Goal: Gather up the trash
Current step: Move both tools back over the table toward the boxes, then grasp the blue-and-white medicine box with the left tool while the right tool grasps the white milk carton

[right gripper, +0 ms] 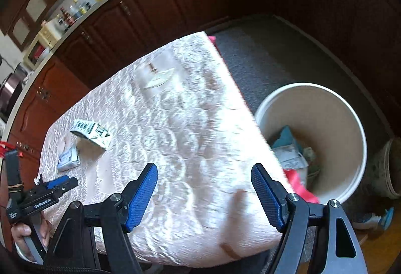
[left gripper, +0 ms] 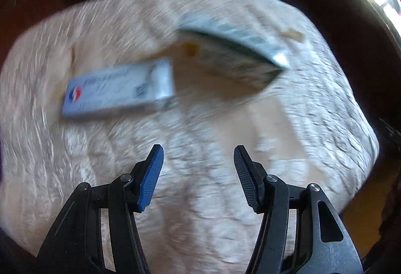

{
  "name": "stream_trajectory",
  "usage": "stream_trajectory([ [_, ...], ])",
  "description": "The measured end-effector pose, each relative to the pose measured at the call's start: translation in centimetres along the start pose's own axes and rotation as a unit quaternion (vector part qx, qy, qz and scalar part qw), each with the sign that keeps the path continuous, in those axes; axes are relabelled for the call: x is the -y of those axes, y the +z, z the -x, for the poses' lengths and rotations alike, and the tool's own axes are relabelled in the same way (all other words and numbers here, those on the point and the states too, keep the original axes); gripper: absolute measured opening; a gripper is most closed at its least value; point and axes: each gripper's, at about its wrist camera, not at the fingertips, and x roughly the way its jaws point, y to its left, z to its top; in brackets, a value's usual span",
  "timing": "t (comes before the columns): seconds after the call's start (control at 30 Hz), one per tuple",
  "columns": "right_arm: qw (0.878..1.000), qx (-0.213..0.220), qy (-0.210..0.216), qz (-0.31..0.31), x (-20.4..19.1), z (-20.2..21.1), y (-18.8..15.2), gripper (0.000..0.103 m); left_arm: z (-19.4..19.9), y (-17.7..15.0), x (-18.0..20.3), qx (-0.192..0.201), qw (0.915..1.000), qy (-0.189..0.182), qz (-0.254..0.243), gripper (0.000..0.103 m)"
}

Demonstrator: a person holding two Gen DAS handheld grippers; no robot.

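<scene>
The left gripper [left gripper: 198, 153] hangs released above the cream embossed tablecloth [left gripper: 225, 173], nothing between its jaws. Beyond it lie a flat white-and-blue cardboard box [left gripper: 117, 90] on the left and, just beside it to the right, a torn-open green-printed white carton [left gripper: 233, 53]. The right gripper [right gripper: 204, 171] is also released and empty, over the table's near right edge. Off that edge, on grey carpet [right gripper: 263, 53], stands a round white bin [right gripper: 351, 113] holding paper trash.

The tablecloth [right gripper: 175, 128] is pale pink with a shiny embossed pattern. The small box [left gripper: 117, 90] is light blue-white with a red-and-blue logo; the bucket [right gripper: 348, 123] is white outside, tan inside
</scene>
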Motion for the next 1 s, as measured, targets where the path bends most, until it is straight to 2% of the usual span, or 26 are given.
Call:
stream_trajectory([
  [0.13,1.0,-0.008,0.004,0.014,-1.8,-1.0,0.3,0.075,-1.3,1.5,-2.1,0.002,0.9993,-0.016,0.034,0.057],
  [0.37,0.999,-0.019,0.007,0.049,-5.4,-2.0,0.4,0.075,-2.1,6.7,-5.9,0.027,0.9954,0.013,0.091,0.057],
  [0.53,0.997,-0.029,0.024,0.069,-7.8,-3.4,0.9,0.075,-1.8,10.6,-10.6,0.046,0.9827,-0.033,0.176,0.057],
  [0.6,0.995,-0.037,0.033,0.086,-9.4,-4.3,1.3,0.075,-0.8,10.9,-11.3,0.05,0.9804,-0.055,0.182,0.057],
  [0.67,0.992,-0.039,0.048,0.106,-11.0,-4.9,1.7,0.075,0.7,10.9,-11.5,0.06,0.9834,-0.064,0.159,0.059],
  [0.83,0.979,-0.047,0.1,0.169,-16.0,-7.0,3.5,0.08,2.6,10.9,-11.3,0.065,0.9942,-0.057,0.065,0.08],
  [1.0,0.961,-0.064,0.096,0.251,-20.4,-9.6,4.9,0.08,2.6,11.6,-12.3,0.068,0.9971,-0.013,-0.033,0.082],
])
